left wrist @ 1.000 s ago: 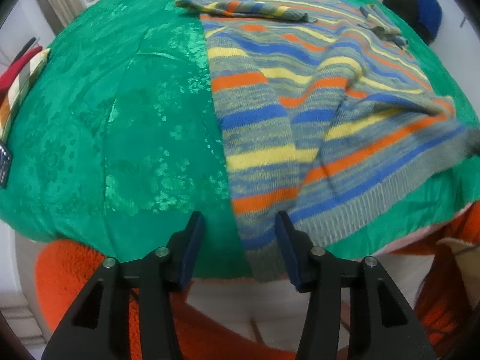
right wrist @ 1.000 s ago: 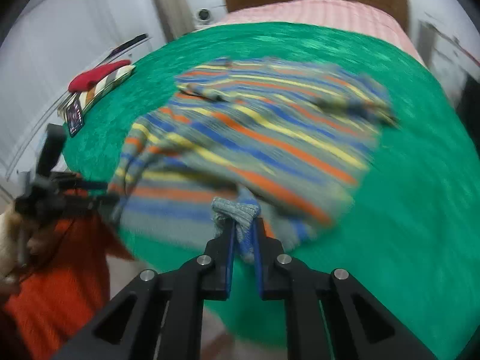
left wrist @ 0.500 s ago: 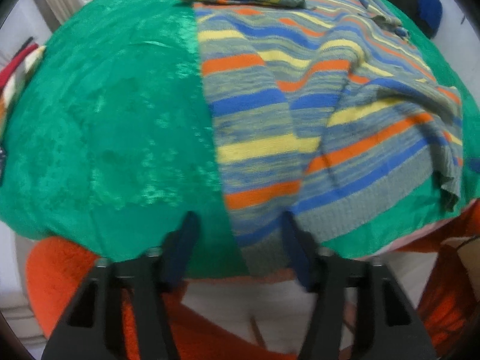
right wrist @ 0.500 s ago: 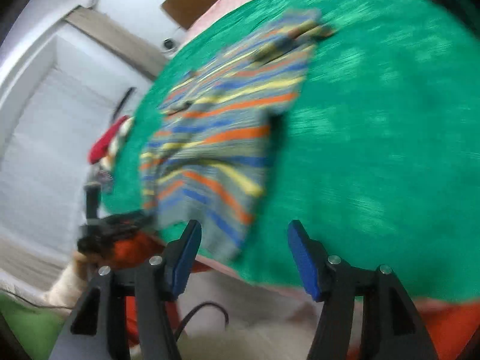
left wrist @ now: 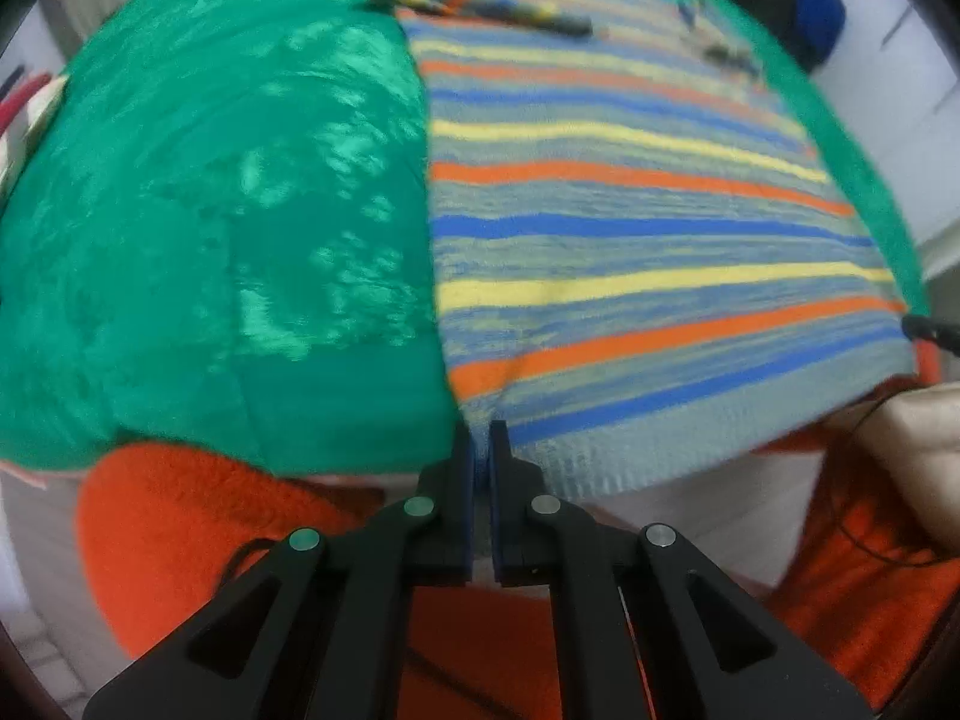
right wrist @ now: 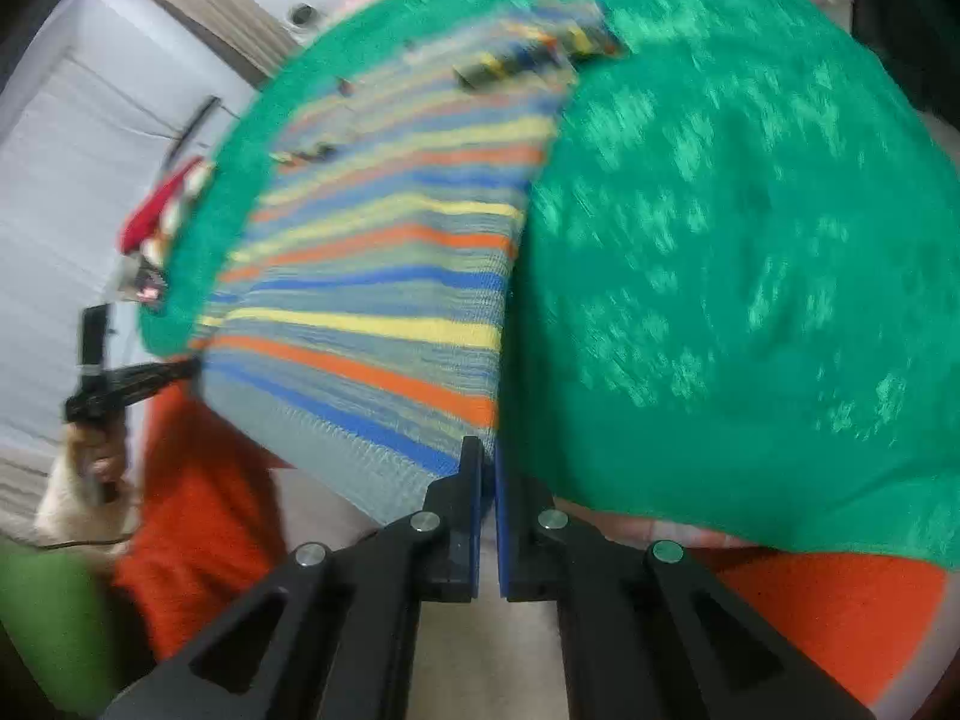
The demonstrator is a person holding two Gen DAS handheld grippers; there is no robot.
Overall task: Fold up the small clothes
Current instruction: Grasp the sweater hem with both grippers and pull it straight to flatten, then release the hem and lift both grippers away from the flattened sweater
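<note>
While the striped knit sweater (left wrist: 630, 228) lies spread across a green bedspread (left wrist: 228, 228), both grippers have it pinched at the bottom hem. Seen from the left wrist, the left gripper (left wrist: 481, 438) has its jaws closed tight on the hem's left corner, which sits at 6 o'clock of the garment; the sweater fans away from there toward 12 and 2 o'clock, its orange, blue and yellow stripes running flat across the bed. A folded sleeve (left wrist: 474, 3) lies across the sweater's far end, near 12 o'clock. Seen from the right wrist, the right gripper (right wrist: 487, 456) is likewise clamped shut on the opposite hem corner, with the sweater stretching off toward 10 and 11 o'clock and bare bedspread filling the side from 1 to 4 o'clock. At 9 o'clock in that view the left gripper shows again, held in a hand (right wrist: 90, 462), touching the far hem corner. Orange fabric (left wrist: 198, 534) hangs below the bed's near edge. Both views are blurred.
</note>
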